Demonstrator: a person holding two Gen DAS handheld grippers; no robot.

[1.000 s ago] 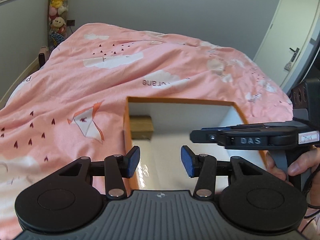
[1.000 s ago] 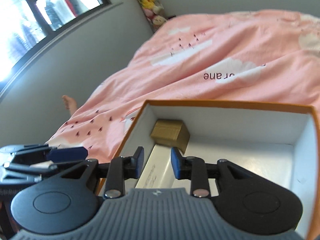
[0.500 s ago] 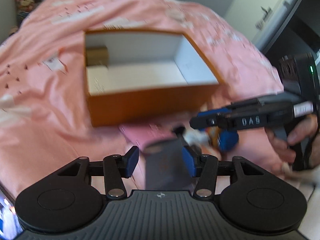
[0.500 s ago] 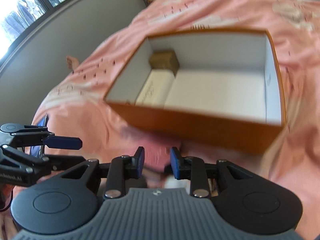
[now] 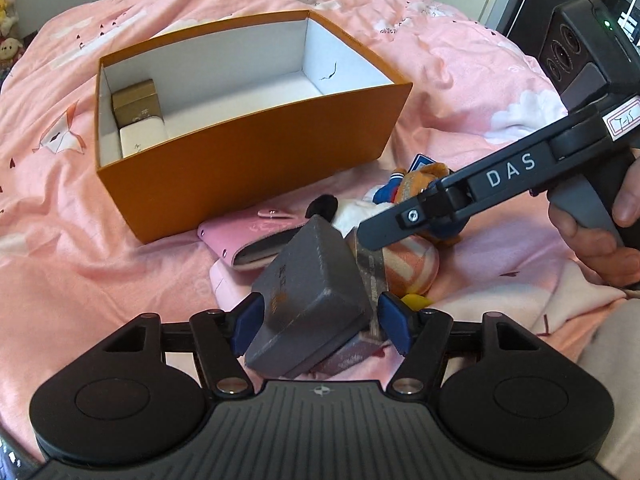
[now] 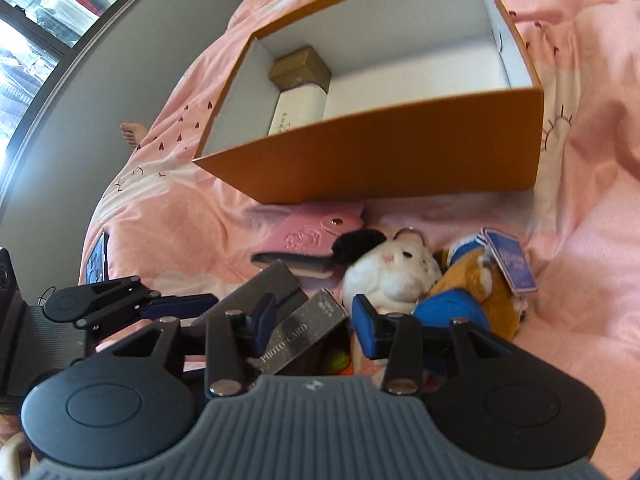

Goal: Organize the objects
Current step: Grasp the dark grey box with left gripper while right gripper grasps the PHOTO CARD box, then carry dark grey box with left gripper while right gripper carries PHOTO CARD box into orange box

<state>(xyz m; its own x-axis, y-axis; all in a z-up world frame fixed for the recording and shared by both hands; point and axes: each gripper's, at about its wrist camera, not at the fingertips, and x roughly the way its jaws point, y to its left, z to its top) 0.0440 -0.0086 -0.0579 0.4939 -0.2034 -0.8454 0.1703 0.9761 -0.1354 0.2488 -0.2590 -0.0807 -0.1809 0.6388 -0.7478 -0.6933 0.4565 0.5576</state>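
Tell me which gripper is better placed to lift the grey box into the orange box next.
Left. The left gripper has its open fingers on both sides of the grey box, which points toward the orange box. The right gripper is open over the photo card tin instead.

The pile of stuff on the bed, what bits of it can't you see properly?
- Yellow thing: right wrist view, tucked under the PHOTO CARD box; cannot tell what it is.
- Orange plush: left wrist view, mostly behind the right gripper.
- Grey box: left wrist view, its lettering too blurred to read; whether the left gripper touches it is unclear.
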